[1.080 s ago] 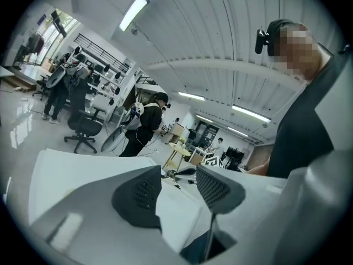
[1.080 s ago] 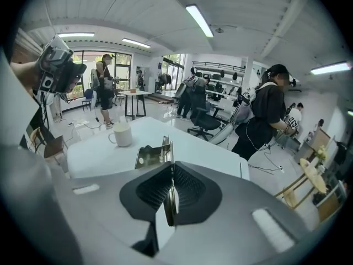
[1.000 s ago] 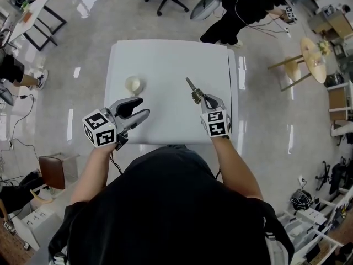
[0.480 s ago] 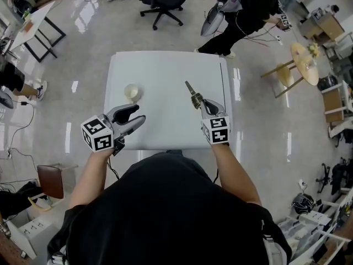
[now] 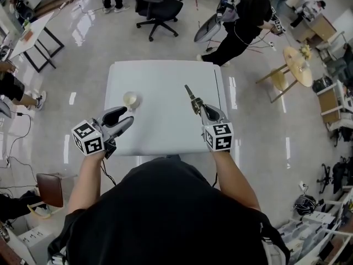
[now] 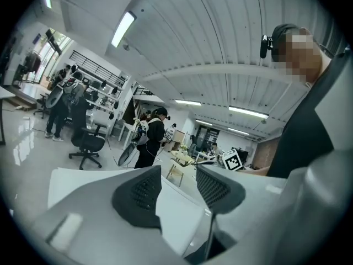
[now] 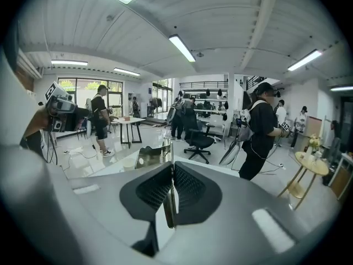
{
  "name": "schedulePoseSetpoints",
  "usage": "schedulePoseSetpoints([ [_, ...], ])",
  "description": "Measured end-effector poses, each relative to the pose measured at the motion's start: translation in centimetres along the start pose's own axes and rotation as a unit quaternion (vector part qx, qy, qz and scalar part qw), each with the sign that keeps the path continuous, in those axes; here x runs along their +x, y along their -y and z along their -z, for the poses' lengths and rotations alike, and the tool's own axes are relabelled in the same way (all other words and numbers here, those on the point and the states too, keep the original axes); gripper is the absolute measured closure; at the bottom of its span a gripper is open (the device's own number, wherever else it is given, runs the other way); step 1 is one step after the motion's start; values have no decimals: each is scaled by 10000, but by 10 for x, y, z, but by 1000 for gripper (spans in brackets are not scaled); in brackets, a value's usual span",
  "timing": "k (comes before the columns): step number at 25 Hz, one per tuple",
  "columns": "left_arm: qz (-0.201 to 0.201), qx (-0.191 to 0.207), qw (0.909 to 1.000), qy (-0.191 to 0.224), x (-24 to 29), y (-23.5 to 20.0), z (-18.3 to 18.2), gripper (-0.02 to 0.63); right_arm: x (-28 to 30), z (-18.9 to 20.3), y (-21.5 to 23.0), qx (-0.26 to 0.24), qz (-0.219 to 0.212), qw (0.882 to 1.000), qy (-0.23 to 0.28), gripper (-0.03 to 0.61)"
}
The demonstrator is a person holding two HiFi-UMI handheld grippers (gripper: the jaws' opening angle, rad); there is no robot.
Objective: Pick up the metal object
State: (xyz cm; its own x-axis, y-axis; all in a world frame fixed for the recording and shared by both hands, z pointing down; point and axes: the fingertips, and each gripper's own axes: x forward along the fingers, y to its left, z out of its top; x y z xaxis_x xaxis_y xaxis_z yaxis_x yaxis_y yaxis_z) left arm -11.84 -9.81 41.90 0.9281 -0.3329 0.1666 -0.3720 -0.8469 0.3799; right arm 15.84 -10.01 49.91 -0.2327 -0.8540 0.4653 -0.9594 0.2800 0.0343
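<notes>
Head view first: I see a white square-topped desk (image 5: 165, 76) on a glossy pale floor. The left tongs (image 5: 127, 115) sit over the desk's near left corner, with their black-and-white marker cube (image 5: 87, 137) just off the near edge. A small cream round cup (image 5: 130, 99) stands just beyond them, close to the left edge. The right tongs (image 5: 199, 106) are over the near right part of the desk, not far from the right edge. They grip one end of a slim grey-and-brass metal object (image 5: 191, 96), which points away from me toward the middle of the desk. From above I cannot tell whether its far tip touches the top. A black office chair (image 5: 157, 10) stands on the floor past the far edge.

Left gripper view: the left tongs (image 6: 179, 185) stand well apart, and their dark ribbed pads (image 6: 140, 195) have only the white desk top showing between them. Nothing is held.

Right gripper view: the right tongs (image 7: 172, 195) are pressed together on the metal object (image 7: 153, 155). Its thin edge runs up between the pads, and a flat shiny part juts out beyond the tips, above the desk surface behind it.
</notes>
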Motion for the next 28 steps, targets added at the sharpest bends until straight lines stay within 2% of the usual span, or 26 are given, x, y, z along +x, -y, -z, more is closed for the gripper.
schedulePoseSetpoints([
  [10, 15, 118, 9999, 103, -16, 3, -7, 416, -21, -33, -13, 73, -74, 9991, 412, 541],
  [28, 0, 205, 9997, 90, -34, 2, -13, 416, -54, -65, -18, 360, -62, 9958, 844, 541],
])
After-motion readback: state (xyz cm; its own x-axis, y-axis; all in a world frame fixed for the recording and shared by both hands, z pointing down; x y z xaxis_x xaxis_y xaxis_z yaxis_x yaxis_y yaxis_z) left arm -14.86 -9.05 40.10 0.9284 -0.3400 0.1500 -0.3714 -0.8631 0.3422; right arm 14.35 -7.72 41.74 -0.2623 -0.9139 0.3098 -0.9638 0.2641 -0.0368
